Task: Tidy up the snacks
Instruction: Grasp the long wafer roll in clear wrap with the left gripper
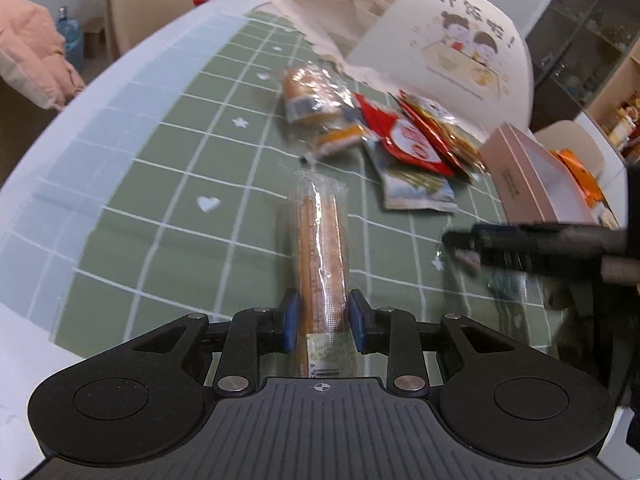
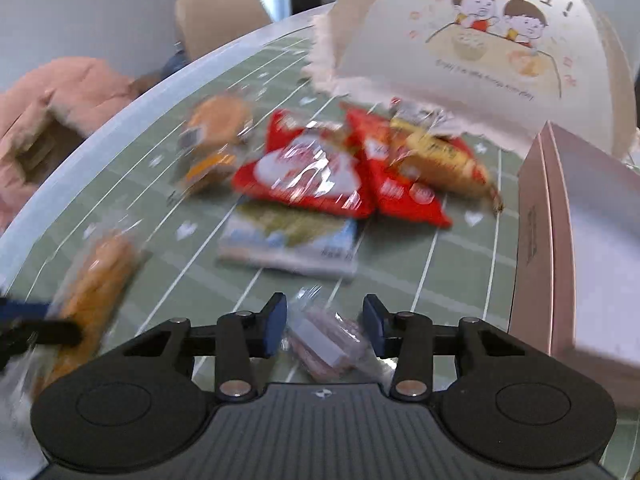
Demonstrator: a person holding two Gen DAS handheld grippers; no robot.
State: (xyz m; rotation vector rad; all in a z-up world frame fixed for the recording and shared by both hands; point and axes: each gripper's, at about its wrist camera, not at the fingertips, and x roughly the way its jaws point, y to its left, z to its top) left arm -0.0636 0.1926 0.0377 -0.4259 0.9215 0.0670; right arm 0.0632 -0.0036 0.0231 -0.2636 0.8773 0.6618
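Note:
My left gripper point(image 1: 323, 314) has its blue pads on either side of a long clear-wrapped biscuit pack point(image 1: 320, 248) that lies on the green grid tablecloth point(image 1: 168, 184); the pads sit close to the wrapper but contact is unclear. My right gripper point(image 2: 325, 316) is open around a small pink wafer pack point(image 2: 326, 338) lying on the cloth, with gaps on both sides. It shows dark at the right of the left wrist view point(image 1: 532, 246). A pile of snacks lies beyond: red bags point(image 2: 316, 168), a yellow bag point(image 2: 436, 156), a blue-white packet point(image 2: 288, 244), a wrapped bun point(image 2: 216, 120).
A pink open box point(image 2: 560, 240) stands at the right, with orange packs inside in the left wrist view point(image 1: 580, 176). A white food cover point(image 2: 480, 48) with a cartoon stands behind the pile. Chairs point(image 2: 220, 16) and a pink coat point(image 2: 48, 112) lie past the table edge.

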